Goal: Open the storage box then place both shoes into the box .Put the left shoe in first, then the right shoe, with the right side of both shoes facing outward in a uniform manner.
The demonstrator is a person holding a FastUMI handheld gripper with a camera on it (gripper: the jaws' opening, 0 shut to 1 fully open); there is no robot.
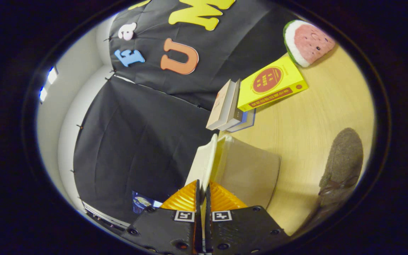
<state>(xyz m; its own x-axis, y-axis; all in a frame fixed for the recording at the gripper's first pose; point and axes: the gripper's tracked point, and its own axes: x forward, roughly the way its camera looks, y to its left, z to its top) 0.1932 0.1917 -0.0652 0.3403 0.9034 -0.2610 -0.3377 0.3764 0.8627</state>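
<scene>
We held the gripper [202, 193] clamped on the storage box [250, 170] lid [203, 163], swinging it open for shoe [342, 166] access.

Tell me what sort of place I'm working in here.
Likely a staged recording booth: black cloth wall behind a wooden table with propped books and a watermelon plush. The tongs pinch the storage box lid.

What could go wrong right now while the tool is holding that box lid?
The tool pinches only the thin edge of the white lid, so it could slip free. The view is tilted, so pulling on could drag or tip the translucent box. The brown shoe lies close beside the box and could get knocked.
</scene>
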